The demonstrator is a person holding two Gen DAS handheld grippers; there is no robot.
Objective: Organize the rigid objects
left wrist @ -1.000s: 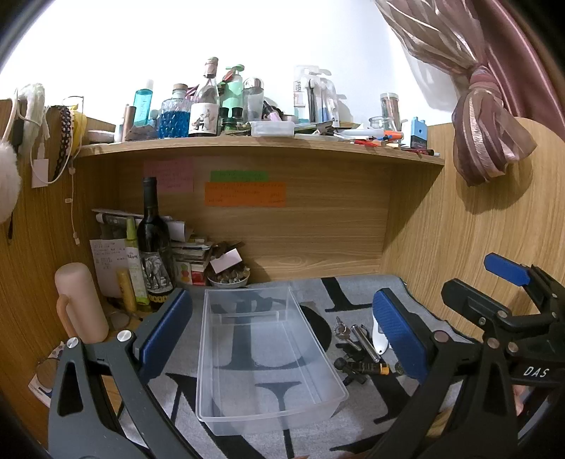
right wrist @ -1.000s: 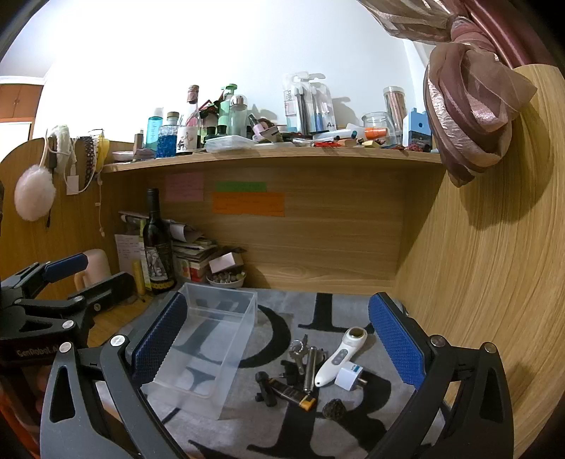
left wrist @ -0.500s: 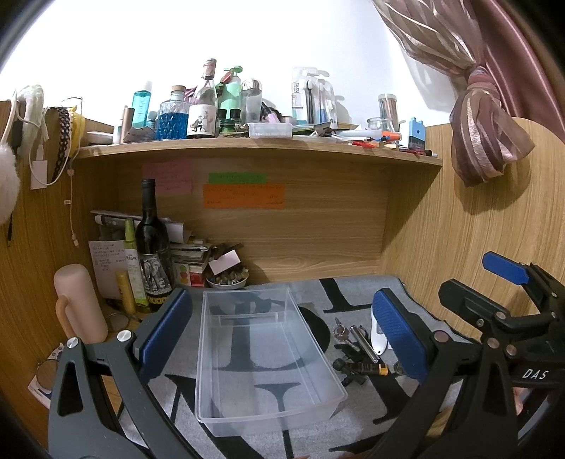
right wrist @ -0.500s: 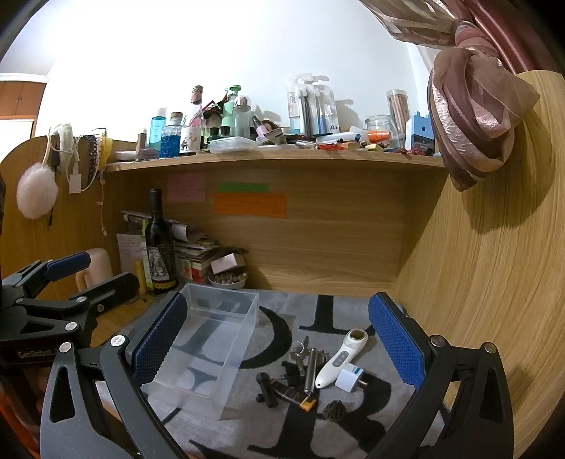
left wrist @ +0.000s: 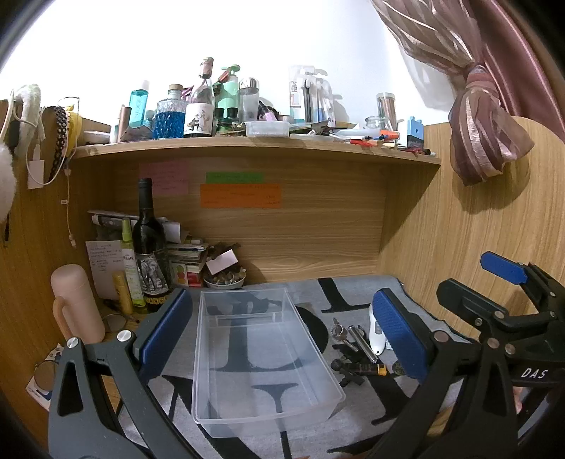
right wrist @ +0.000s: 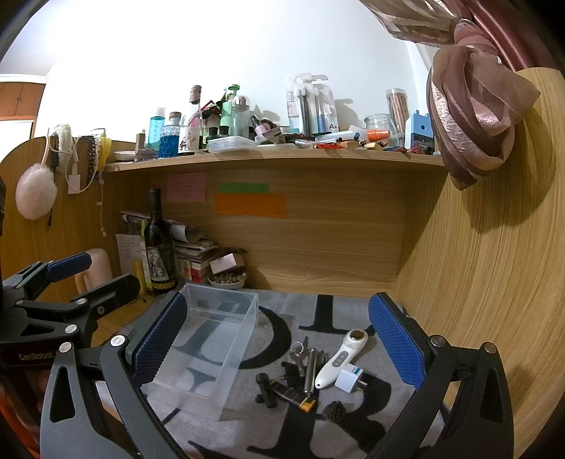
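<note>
Both grippers, left [left wrist: 282, 335] and right [right wrist: 279, 342], hover with ribbed blue fingers apart; the clear rectangular bin [left wrist: 261, 356] sits at 9 o'clock of the small metal tools [right wrist: 300, 374].

Dark wine bottle [left wrist: 150, 247] beside a pink flask [left wrist: 72, 300], below a cluttered wooden shelf [left wrist: 254, 150].

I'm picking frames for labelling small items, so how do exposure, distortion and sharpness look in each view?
Left wrist view: the white wall is blown out, the shelf bows from fisheye, the clear bin is sharp. Right wrist view: same bright wall, curved side panel, curtain shadow on it; the white handheld device and dark tools look crisp.
</note>
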